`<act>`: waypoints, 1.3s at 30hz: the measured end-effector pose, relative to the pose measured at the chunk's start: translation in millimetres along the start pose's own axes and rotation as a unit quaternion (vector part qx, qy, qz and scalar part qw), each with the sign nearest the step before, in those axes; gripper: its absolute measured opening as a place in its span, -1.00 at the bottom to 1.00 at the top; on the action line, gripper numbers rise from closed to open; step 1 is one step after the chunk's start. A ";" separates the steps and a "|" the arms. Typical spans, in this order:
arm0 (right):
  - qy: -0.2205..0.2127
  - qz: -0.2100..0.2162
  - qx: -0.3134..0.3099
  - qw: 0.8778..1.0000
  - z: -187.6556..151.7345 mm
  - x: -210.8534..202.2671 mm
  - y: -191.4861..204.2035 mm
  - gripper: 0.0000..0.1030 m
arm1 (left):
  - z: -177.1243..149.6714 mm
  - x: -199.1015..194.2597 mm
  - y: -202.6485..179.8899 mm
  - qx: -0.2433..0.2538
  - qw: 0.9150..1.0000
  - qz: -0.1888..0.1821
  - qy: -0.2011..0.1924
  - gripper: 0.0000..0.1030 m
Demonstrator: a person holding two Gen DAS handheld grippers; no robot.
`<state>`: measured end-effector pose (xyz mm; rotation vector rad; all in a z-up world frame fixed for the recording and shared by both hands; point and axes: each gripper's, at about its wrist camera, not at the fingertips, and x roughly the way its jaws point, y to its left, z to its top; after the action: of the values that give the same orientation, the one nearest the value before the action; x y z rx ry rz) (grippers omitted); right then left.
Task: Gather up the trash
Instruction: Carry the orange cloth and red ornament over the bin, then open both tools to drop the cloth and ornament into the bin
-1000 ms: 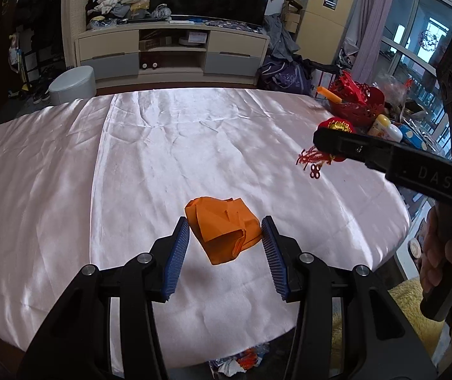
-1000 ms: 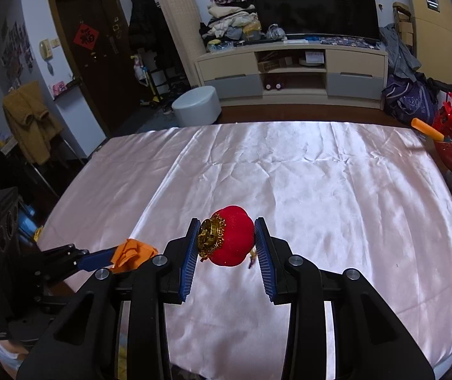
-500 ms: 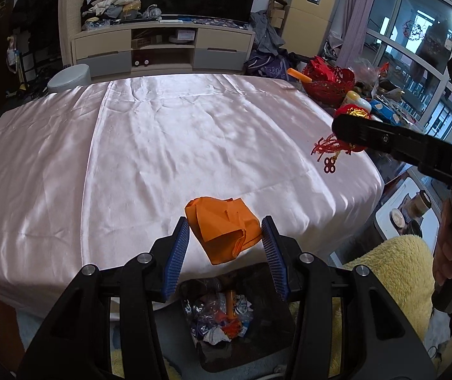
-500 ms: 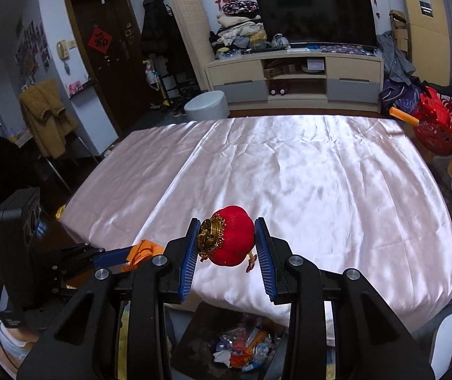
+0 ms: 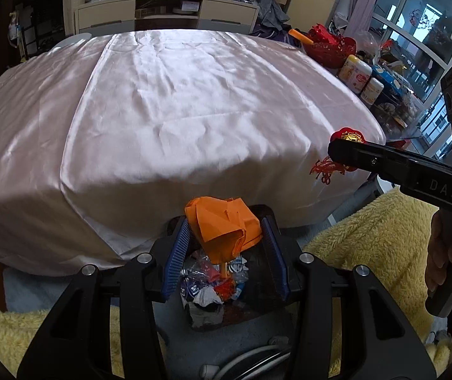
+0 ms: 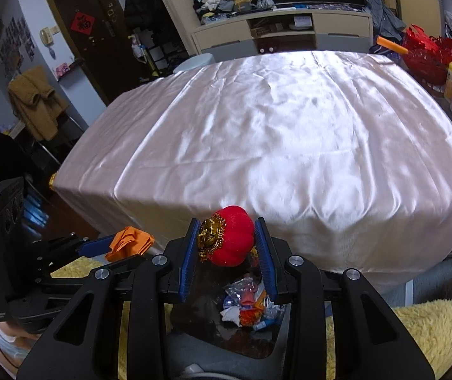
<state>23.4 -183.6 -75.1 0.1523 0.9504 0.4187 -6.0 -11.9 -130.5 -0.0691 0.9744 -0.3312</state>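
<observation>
My left gripper [image 5: 224,232] is shut on a crumpled orange paper [image 5: 222,224] and holds it above a dark trash bin [image 5: 213,288] with several bits of rubbish inside. My right gripper [image 6: 227,239] is shut on a small red lantern ornament [image 6: 230,236] with a gold cap, also above the bin [image 6: 242,304]. The right gripper also shows in the left wrist view [image 5: 349,152], to the right at the table's edge. The left gripper and its orange paper [image 6: 129,242] show at lower left in the right wrist view.
A table draped in a pink satin cloth [image 5: 178,101] lies ahead of both grippers. Yellow fluffy fabric [image 5: 368,240] flanks the bin. A red basket [image 5: 329,47] and bottles [image 5: 354,72] stand right of the table. A TV cabinet [image 6: 283,28] is at the back.
Both grippers have drawn back from above the table to past its front edge and tilted down. The bin has come into view beneath them. Both still grip their items.
</observation>
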 end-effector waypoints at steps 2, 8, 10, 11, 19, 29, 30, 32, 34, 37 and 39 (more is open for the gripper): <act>0.010 -0.004 0.004 1.000 -10.8 8.2 -2.2 -0.30 | -8.7 10.5 0.1 -0.003 1.000 -0.003 0.011 -0.13; 0.038 -0.016 0.017 0.999 -32.6 35.5 -13.9 -0.30 | -27.4 44.7 -0.6 -0.007 0.999 -0.010 0.043 -0.13; 0.047 -0.020 0.021 0.998 -39.6 44.0 -17.6 -0.30 | -32.0 55.0 0.4 -0.012 0.998 -0.012 0.054 -0.13; 0.052 -0.021 0.022 0.998 -43.2 48.1 -19.2 -0.30 | -34.1 59.8 1.1 -0.015 0.998 -0.013 0.059 -0.13; 0.096 -0.034 0.030 0.994 -65.2 81.9 -33.4 -0.29 | -50.6 95.4 1.2 -0.009 0.996 -0.004 0.093 -0.13; 0.112 -0.034 0.025 0.993 -61.7 99.9 -32.2 -0.27 | -54.8 113.7 3.1 -0.011 0.993 -0.007 0.117 -0.08; 0.112 -0.035 0.027 0.993 -61.4 100.2 -32.9 -0.24 | -54.8 114.4 4.6 -0.014 0.993 -0.006 0.119 -0.04; 0.108 -0.038 0.030 0.993 -61.3 99.4 -34.6 -0.06 | -56.3 114.5 6.7 -0.017 0.993 0.001 0.121 0.24; 0.105 -0.040 0.034 0.993 -61.4 97.9 -37.2 -0.05 | -57.5 113.6 8.6 -0.016 0.992 0.009 0.122 0.38; 0.102 -0.045 0.043 0.993 -62.8 94.8 -42.5 0.08 | -57.7 112.9 10.7 -0.016 0.992 0.017 0.122 0.50; 0.094 -0.050 0.050 0.993 -62.9 90.2 -47.5 0.27 | -56.3 111.3 11.2 -0.019 0.992 0.024 0.120 0.61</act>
<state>31.3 -193.2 -194.2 0.1581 1.1607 0.2967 7.9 -30.2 -253.6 -0.0417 1.2187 -0.2805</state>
